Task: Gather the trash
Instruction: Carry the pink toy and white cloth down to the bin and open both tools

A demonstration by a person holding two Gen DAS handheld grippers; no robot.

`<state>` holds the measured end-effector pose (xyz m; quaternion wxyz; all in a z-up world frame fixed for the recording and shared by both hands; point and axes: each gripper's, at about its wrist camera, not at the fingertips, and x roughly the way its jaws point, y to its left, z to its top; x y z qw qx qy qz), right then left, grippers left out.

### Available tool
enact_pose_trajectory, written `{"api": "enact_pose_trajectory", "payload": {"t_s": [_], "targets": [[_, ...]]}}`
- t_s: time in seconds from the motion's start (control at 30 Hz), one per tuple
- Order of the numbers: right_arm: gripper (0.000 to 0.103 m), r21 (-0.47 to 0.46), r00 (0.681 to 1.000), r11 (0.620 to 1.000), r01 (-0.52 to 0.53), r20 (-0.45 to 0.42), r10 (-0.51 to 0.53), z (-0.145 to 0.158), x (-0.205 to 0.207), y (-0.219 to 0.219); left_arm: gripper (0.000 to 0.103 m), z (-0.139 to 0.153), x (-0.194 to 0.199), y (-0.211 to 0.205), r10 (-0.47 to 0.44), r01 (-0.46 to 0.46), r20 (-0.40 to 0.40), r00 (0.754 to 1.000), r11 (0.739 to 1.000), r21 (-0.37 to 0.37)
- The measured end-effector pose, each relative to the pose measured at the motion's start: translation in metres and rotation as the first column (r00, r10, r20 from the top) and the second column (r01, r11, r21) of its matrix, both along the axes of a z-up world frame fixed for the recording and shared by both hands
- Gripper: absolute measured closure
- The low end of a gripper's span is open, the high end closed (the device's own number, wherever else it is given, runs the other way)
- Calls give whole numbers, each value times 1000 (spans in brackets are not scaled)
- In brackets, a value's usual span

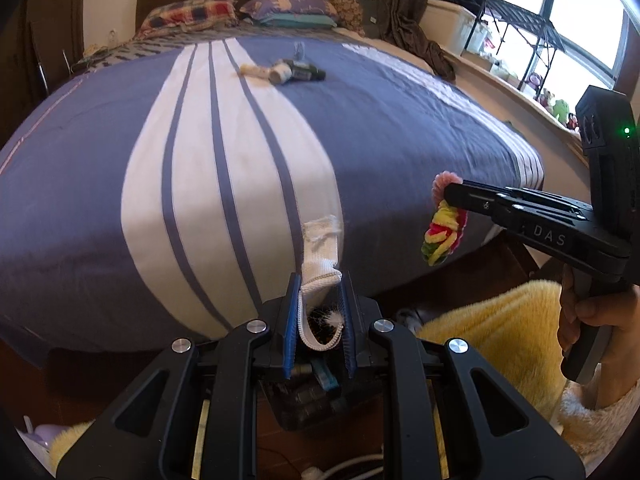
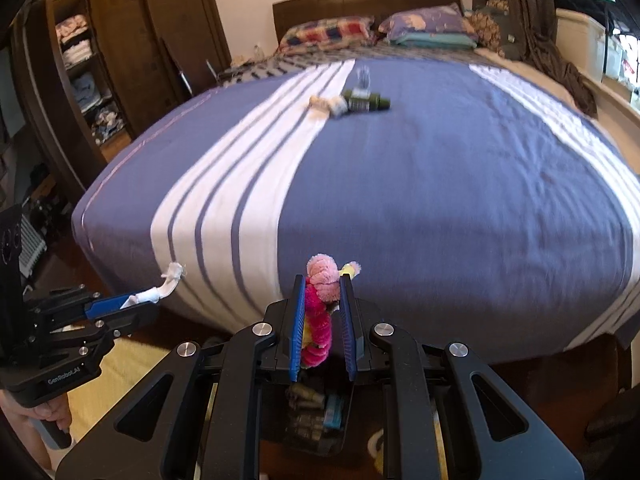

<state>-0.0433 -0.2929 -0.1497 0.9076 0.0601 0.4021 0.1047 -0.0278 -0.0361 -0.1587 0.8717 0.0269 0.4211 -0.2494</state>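
Observation:
My left gripper (image 1: 320, 276) is shut on a white knitted sock (image 1: 320, 258) that sticks up from between its blue pads, held past the foot of the bed; it also shows in the right wrist view (image 2: 154, 294). My right gripper (image 2: 323, 280) is shut on a pink, yellow and red fuzzy bundle (image 2: 318, 312), seen from the side in the left wrist view (image 1: 442, 226). A dark bin (image 1: 316, 398) holding several small items stands on the floor below both grippers. More trash (image 1: 286, 70), a pale crumpled piece and dark green bottles, lies far up the bed.
The bed (image 1: 380, 128) has a purple cover with white stripes and pillows (image 1: 188, 14) at the head. A yellow fluffy rug (image 1: 496, 336) lies on the wooden floor. A wardrobe with shelves (image 2: 86, 68) stands left of the bed. A window ledge (image 1: 516, 92) runs along the right.

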Motion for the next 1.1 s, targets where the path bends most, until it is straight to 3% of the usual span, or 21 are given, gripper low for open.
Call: {"api": "enact_pose_trajectory", "payload": {"t_s": [0.53, 1.1], "targets": [[85, 9, 986, 1000, 12, -166, -11, -84, -24, 14, 86, -89, -13, 4, -2, 10, -192, 981, 999, 38], [85, -38, 966, 999, -29, -259, 18, -134, -4, 45, 86, -156, -2, -5, -15, 34, -340, 940, 998, 48]]}}
